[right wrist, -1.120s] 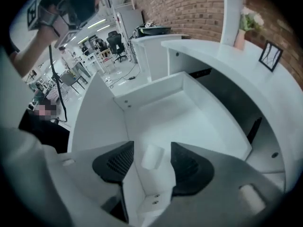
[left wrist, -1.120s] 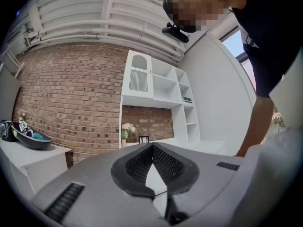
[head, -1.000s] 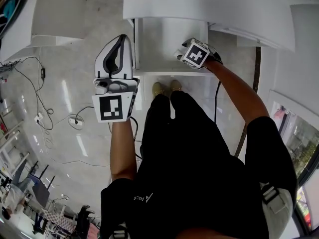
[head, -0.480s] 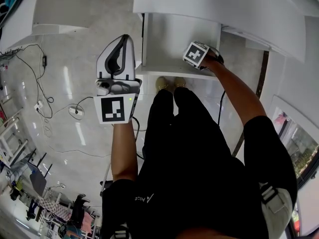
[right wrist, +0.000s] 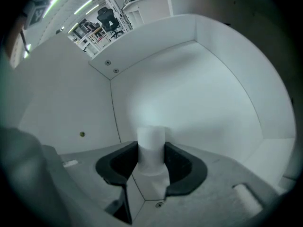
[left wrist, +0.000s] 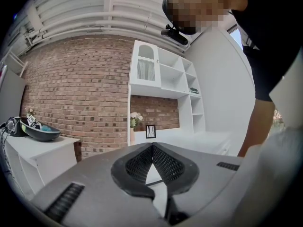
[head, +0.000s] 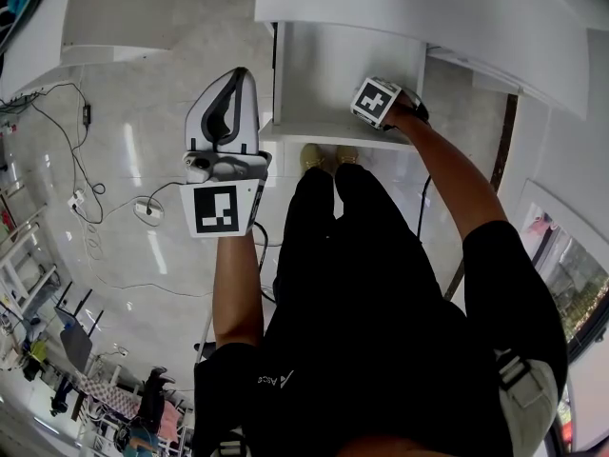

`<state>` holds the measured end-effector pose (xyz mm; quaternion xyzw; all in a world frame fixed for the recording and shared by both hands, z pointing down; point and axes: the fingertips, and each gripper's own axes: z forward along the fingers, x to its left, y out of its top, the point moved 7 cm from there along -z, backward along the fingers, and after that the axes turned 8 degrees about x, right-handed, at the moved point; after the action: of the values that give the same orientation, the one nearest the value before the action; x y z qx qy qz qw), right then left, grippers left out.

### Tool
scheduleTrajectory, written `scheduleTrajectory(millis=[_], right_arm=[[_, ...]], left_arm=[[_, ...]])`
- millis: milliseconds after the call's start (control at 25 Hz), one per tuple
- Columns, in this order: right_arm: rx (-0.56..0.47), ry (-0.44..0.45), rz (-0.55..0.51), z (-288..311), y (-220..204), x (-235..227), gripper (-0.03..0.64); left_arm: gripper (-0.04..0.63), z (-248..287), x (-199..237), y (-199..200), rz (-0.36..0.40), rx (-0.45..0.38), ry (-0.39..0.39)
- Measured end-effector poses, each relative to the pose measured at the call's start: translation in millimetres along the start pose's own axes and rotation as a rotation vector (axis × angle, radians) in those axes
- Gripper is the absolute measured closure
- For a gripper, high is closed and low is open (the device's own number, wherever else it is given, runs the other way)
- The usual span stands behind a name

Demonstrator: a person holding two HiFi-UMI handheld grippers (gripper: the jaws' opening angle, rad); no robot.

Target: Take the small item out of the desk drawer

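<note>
The white desk drawer stands pulled open below the desk top. My right gripper reaches down into it at its right side, marker cube uppermost. In the right gripper view a small white cylinder stands upright on the drawer floor between the jaws of the right gripper. The jaws are closing and both black pads lie against the cylinder's sides. My left gripper hangs over the floor left of the drawer. Its jaws are shut and hold nothing, with the left gripper's tips touching.
The drawer's white walls close in round the right gripper. The person's legs and shoes stand just in front of the drawer. Cables and a power strip lie on the pale floor at left. A white cabinet stands far left.
The view has shifted slightly, so the drawer shows more to the right. The right gripper stays at the drawer's right side; the left gripper holds its place beside the drawer.
</note>
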<state>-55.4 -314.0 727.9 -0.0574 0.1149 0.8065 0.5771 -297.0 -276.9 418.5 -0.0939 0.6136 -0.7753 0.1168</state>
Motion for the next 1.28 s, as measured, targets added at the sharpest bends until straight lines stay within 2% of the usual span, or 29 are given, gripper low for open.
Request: scheduleTrajectory(millis=[120,240,480,760,960,1120,1280], right_arm=[[-0.033,-0.001,0.012,-9.4,-4.1,2.4,0.445],[-0.121,0.009,-0.008,-14.9,-4.8,10.0,0.445],[-0.252,-0.067,0.048,-77.7,-36.9,16.1,0.445],[-0.523,-0.155,0.077,-158.9,-56.6,29.2,0.445],[-0.739,-0.225,0.116,-224.2,-83.2,40.8,0.445],[-0.918,-0.283,0.138,-276.1,-107.9,54.2,0.445],[-1.079,-0.336,0.144,-321.7,-129.7,67.9,0.445]], left_arm=[[0.595,-1.2,-6.5,-2.2,0.0,0.003,-0.008],[0.595,-4.5,-18.3,-8.4,0.0,0.0,-0.016],[0.595,-9.8,-49.6,13.4,0.008,-0.015,-0.052],[0.595,-5.8,-73.8,33.6,0.01,-0.06,-0.097],[0.595,-3.4,-102.6,51.4,0.042,-0.07,-0.145],[0.595,-7.0,-127.1,76.8,0.033,-0.13,-0.186],[0.595,-9.9,-143.3,87.2,0.043,-0.113,-0.199]])
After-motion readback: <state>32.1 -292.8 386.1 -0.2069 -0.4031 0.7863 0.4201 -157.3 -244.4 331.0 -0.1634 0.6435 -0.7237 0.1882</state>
